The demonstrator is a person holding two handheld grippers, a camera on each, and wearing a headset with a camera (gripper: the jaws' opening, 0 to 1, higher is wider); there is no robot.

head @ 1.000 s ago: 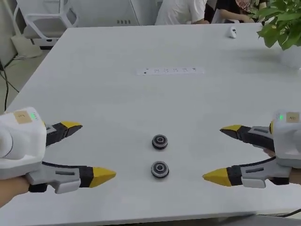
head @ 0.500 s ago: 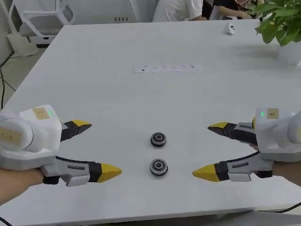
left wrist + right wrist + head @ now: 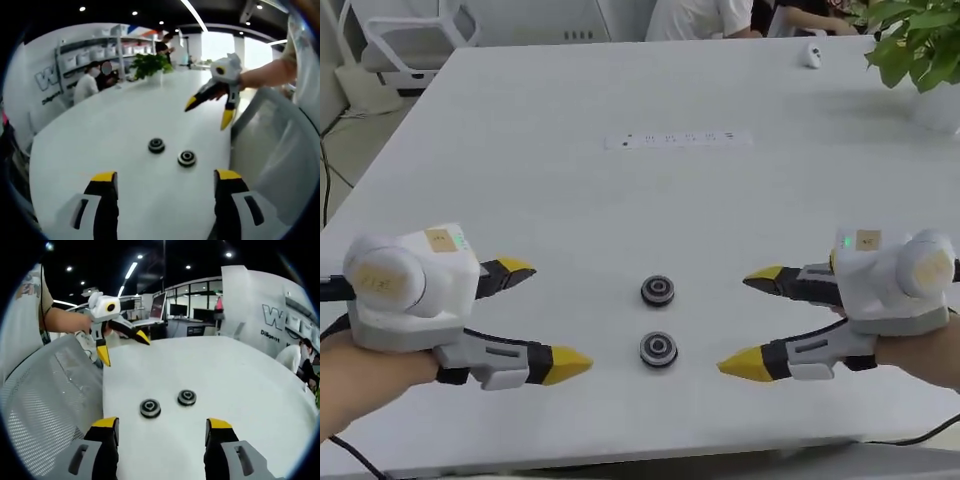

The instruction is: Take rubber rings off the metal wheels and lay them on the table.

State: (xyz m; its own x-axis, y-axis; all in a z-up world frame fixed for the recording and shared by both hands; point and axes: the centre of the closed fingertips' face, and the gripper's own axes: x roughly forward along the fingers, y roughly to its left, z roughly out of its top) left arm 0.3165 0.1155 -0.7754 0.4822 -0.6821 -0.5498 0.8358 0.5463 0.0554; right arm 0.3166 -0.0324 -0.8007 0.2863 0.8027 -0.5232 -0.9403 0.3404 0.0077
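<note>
Two metal wheels lie flat on the white table [image 3: 520, 150] near its front edge, the far wheel [image 3: 658, 291] just behind the near wheel [image 3: 659, 350]. Each has its black rubber ring [image 3: 645, 351] on. The left gripper [image 3: 545, 317] hovers to their left and the right gripper [image 3: 748, 321] to their right, with the yellow-tipped jaws pointing inward. Both are spread wide and hold nothing. Farther back lies a white power strip [image 3: 678, 139]. A leafy plant [image 3: 915, 45] stands at the far right.

Bright even light, fisheye-warped edges
</note>
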